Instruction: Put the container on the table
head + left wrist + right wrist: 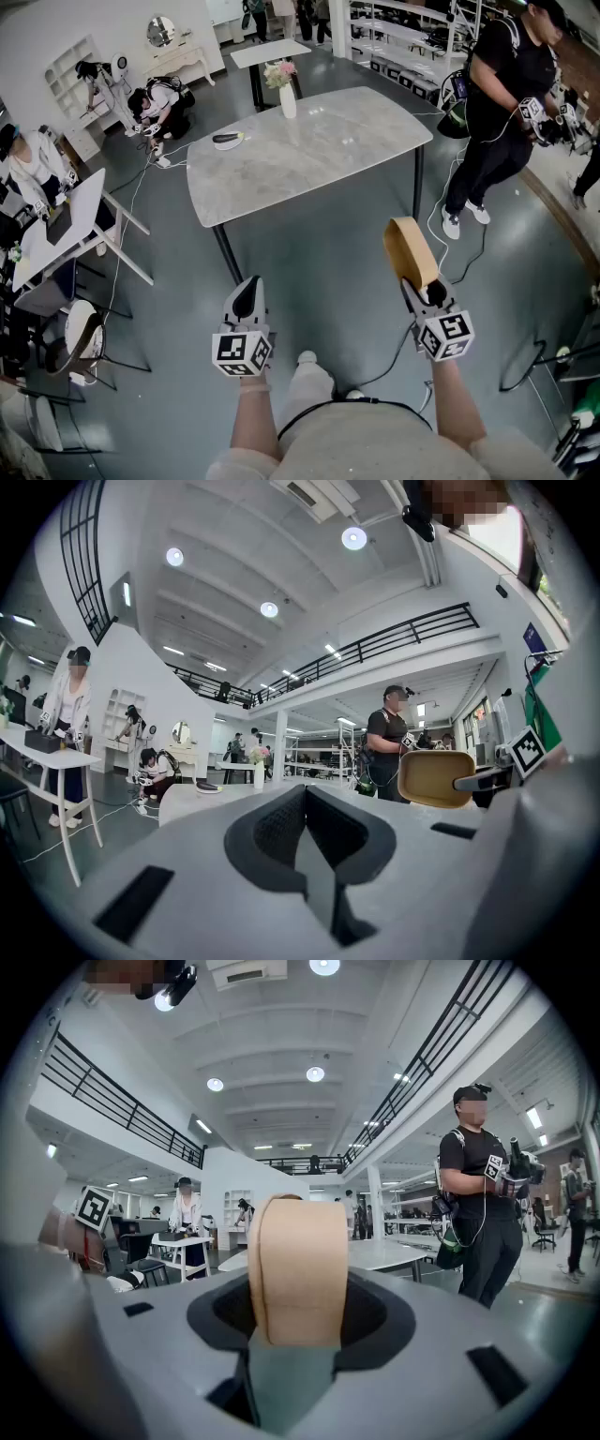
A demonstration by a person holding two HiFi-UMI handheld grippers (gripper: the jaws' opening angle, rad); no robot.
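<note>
The right gripper (298, 1330) has its jaws partway apart, clamped on the tan container (298, 1269), which it holds in the air; the left gripper (307, 832) is closed on nothing; the grey table (309, 150) stands ahead, well apart; this looks like the carrying step; next it probably needs bringing over bare tabletop and lowering.

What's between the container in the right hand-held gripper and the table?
Only bare floor, per the head view. The container, held in the right hand-held gripper, is short of the table's near edge.
</note>
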